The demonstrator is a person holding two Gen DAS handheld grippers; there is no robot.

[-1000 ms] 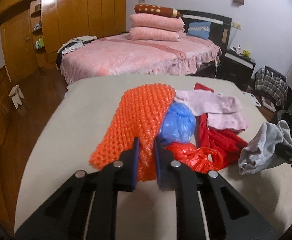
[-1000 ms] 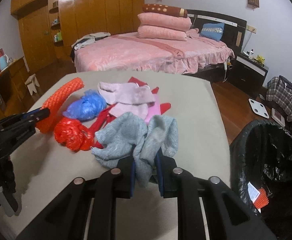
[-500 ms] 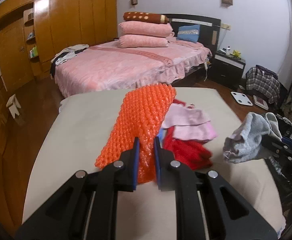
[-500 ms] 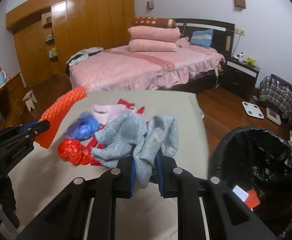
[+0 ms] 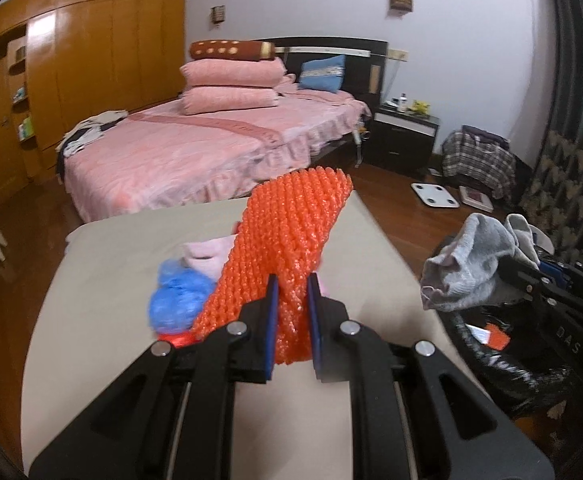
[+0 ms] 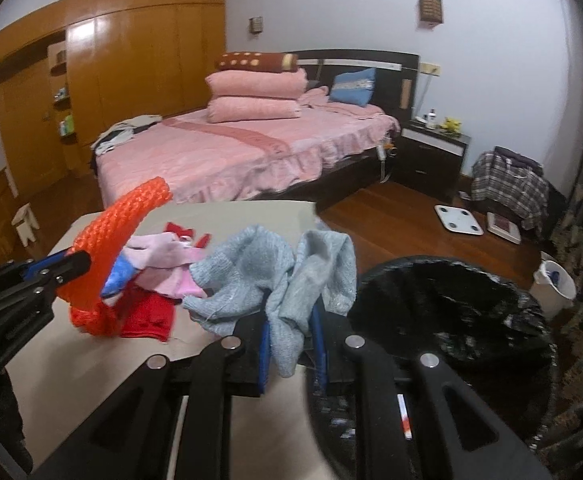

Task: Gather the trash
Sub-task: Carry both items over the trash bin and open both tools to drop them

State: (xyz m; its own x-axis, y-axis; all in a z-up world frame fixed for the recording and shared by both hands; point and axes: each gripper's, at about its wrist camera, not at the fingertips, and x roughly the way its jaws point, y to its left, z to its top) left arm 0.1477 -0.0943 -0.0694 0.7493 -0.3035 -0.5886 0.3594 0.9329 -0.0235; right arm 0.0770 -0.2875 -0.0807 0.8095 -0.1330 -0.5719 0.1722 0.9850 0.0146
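My left gripper (image 5: pixel 290 296) is shut on a sheet of orange bubble wrap (image 5: pixel 287 236), lifted off the beige table (image 5: pixel 103 292). In the right wrist view that bubble wrap (image 6: pixel 111 248) curls up from the left gripper (image 6: pixel 79 260). My right gripper (image 6: pixel 291 320) is shut on a grey knitted cloth (image 6: pixel 275 276), held near the rim of the black-lined trash bin (image 6: pixel 451 312). From the left wrist view the grey cloth (image 5: pixel 471 264) hangs over the bin (image 5: pixel 503 364). A blue plastic bag (image 5: pixel 175 300), pink cloths (image 6: pixel 167 264) and a red cloth (image 6: pixel 147 316) lie on the table.
A pink bed (image 5: pixel 195 152) stands beyond the table, with a dark nightstand (image 6: pixel 431 156) beside it. On the wooden floor lie a white scale (image 6: pixel 457 220), a plaid bag (image 6: pixel 507 188) and a small white bucket (image 6: pixel 555 284). Wooden wardrobes (image 5: pixel 91 68) line the left wall.
Both grippers have risen and swung to the right toward the bin, carrying the bubble wrap and the grey cloth. The bubble wrap has come off the table; the pile now lies to the left.
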